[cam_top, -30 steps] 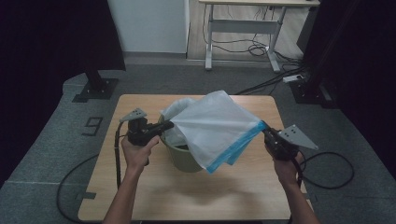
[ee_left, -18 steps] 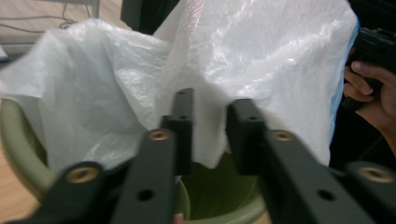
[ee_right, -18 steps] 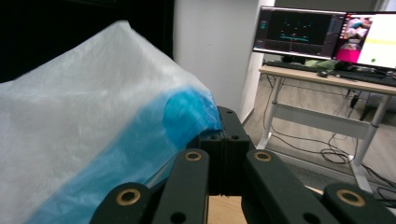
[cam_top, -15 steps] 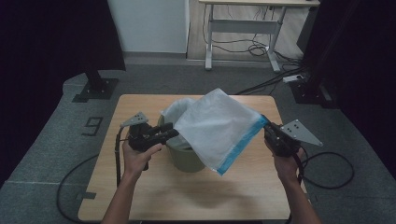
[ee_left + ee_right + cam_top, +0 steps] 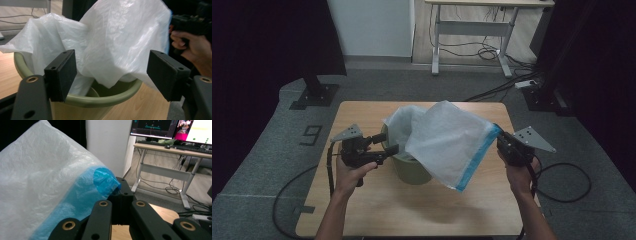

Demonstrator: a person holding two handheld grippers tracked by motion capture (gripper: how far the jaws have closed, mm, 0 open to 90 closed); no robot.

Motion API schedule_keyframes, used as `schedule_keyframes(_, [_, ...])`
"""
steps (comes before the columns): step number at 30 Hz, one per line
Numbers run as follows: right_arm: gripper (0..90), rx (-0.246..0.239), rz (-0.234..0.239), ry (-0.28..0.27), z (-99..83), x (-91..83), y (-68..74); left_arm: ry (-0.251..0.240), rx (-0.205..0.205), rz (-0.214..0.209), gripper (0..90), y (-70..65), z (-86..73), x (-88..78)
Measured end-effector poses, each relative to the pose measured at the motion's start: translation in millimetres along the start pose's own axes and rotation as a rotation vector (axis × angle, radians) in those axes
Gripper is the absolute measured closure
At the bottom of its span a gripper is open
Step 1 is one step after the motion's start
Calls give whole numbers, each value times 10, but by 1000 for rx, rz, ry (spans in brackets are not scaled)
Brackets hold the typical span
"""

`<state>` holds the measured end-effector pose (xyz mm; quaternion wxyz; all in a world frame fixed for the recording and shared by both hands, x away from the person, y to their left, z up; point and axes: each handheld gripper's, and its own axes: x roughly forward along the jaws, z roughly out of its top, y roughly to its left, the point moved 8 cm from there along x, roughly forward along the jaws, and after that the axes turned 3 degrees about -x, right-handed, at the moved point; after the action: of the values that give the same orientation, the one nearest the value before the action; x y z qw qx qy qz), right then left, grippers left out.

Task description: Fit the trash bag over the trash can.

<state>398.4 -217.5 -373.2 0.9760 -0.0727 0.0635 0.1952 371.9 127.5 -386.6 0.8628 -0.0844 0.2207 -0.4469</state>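
The high view is dim and soft, with dark curtains at both sides swallowing detail; the wooden table (image 5: 377, 200) is the brightest area, lit from above, and a faint shadow falls on it beneath the white bag (image 5: 447, 140). In the left gripper view the bag glares where light passes through its plastic, and the near pads (image 5: 61, 73) look slightly blurred. In the right gripper view the monitors (image 5: 172, 128) are overexposed, and the close bag looks soft.
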Motion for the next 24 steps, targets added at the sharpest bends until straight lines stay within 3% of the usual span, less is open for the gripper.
schedule_keyframes(7, [884, -4, 41, 5, -20, 54, 149, 0, -1, 6, 246, -77, 39, 121])
schedule_keyframes(15, [884, -23, 119, 1, 9, 107, 458, 51, 80, 32, 262, -326, 55, 434])
schedule_keyframes(24, [884, 13, 187, 24, -110, 128, 630, 119, 76, 39, 263, -331, -38, 653])
